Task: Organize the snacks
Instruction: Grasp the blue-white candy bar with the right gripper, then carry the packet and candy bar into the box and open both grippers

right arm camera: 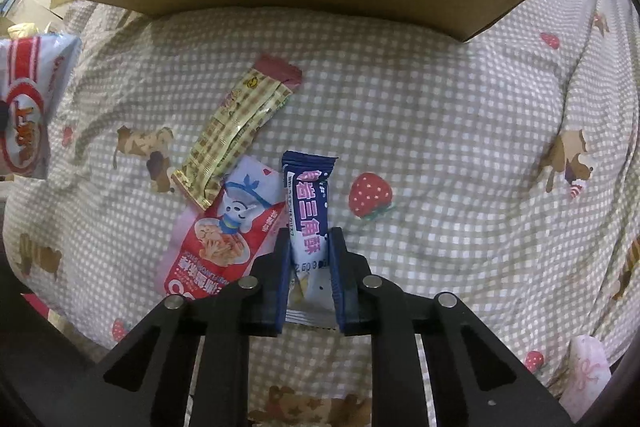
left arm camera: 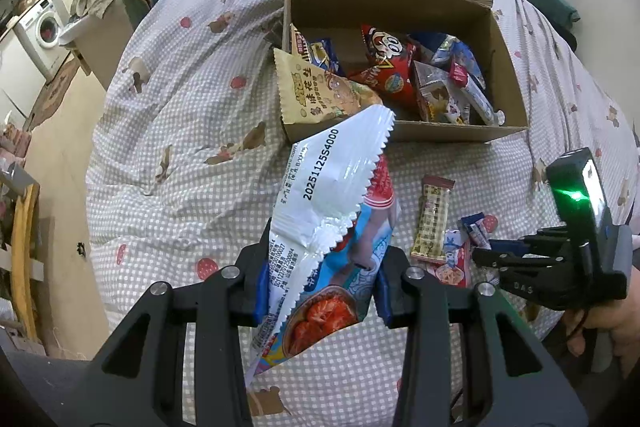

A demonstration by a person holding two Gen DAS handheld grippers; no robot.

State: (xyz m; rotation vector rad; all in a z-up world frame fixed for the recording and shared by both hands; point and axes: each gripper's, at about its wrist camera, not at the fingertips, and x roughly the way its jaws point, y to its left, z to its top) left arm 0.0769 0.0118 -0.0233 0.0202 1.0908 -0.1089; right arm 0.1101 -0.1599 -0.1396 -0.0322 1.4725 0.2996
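Pick-up step: blue bar near bed's front edge is clamped in right gripper jaws, white pouch held in left gripper jaws; next, both to be lifted & dropped into cardboard box.

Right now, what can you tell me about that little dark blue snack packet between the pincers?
The dark blue packet is a slim, glossy plastic wrapper with a white band, pink lettering and a crimped top edge. It lies on the checked bedspread, its side touching a red-and-white packet. The right gripper is shut on its lower half.
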